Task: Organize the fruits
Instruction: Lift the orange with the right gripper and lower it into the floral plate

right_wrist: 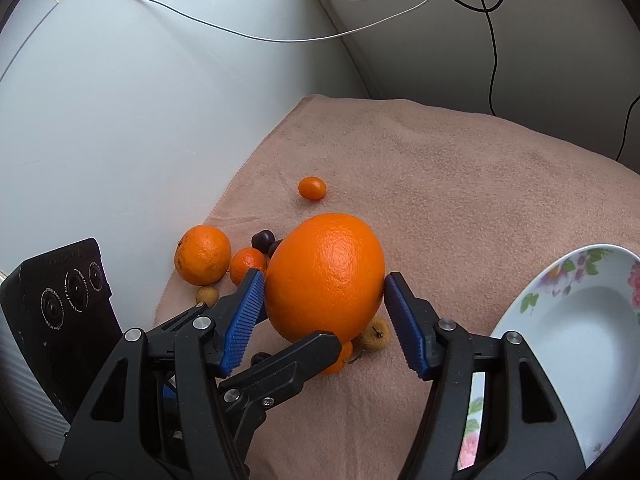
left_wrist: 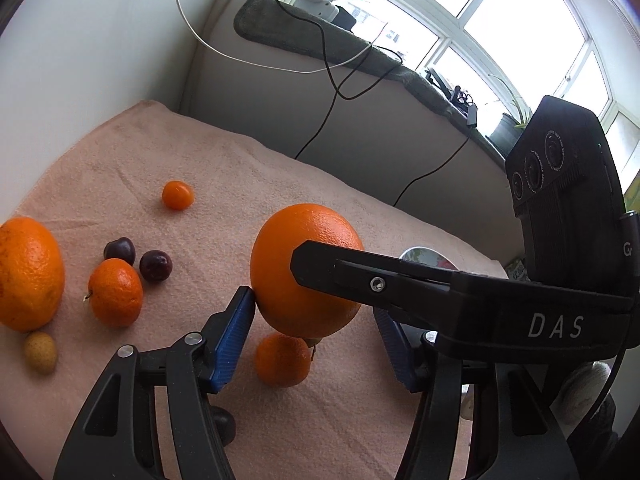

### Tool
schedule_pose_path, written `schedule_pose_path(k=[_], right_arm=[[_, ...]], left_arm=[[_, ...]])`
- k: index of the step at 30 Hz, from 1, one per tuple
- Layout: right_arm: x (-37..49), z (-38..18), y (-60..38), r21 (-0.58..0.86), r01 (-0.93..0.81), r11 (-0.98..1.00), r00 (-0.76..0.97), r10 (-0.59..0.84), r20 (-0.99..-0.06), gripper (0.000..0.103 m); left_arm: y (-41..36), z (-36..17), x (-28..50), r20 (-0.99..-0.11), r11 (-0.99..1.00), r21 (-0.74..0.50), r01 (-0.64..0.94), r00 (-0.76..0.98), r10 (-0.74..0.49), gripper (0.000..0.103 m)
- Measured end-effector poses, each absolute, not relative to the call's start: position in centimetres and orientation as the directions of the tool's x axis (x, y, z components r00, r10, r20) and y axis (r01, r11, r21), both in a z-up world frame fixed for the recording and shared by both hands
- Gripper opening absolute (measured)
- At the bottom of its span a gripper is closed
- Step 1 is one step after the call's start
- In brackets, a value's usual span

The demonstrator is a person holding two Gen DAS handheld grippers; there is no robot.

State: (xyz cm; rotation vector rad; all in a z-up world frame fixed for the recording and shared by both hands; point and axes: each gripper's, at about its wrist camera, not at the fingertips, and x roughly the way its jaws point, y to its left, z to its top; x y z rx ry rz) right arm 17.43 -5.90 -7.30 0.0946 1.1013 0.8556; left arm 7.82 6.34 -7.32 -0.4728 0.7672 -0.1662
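A large orange (left_wrist: 308, 268) (right_wrist: 325, 276) is held above the pink towel (left_wrist: 224, 184) (right_wrist: 460, 184). My right gripper (right_wrist: 325, 288) is shut on it, blue pads on both sides. My left gripper (left_wrist: 316, 308) also brackets it; its left pad touches the orange, its right pad is hidden behind the right gripper's finger (left_wrist: 400, 280). On the towel lie another big orange (left_wrist: 28, 276) (right_wrist: 203, 255), a mandarin (left_wrist: 115, 293) (right_wrist: 247, 265), two dark cherries (left_wrist: 155, 266) (right_wrist: 262, 240), a kumquat (left_wrist: 178, 195) (right_wrist: 312, 188), a longan (left_wrist: 40, 352) (right_wrist: 207, 294), and a mandarin (left_wrist: 283, 359) below the held orange.
A white floral plate (right_wrist: 568, 344) lies at the right of the towel, its edge showing in the left wrist view (left_wrist: 428, 258). A second longan (right_wrist: 374, 334) lies under the held orange. Walls close the left and back. Cables hang along the wall below the window sill (left_wrist: 320, 40).
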Motion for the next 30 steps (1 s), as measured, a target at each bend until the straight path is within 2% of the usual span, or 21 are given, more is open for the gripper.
schedule_pose_path(k=[15,30], right_arm=[[14.1,-5.1,-13.4,0.448,-0.507,0.736,0.281,0.633,-0.721,0.065],[12.7,-6.2,-19.6,0.467,-0.411,0.783,0.328,0.605,-0.725,0.065]], left_arm=[[0.8,-5.5,6.5,-0.602,0.888,-0.450,0.094,0.703,-0.379,0.060],[-5.0,-6.4,6.4,-0.619,0.865,-0.461,0.199,0.626,-0.474,0.060]])
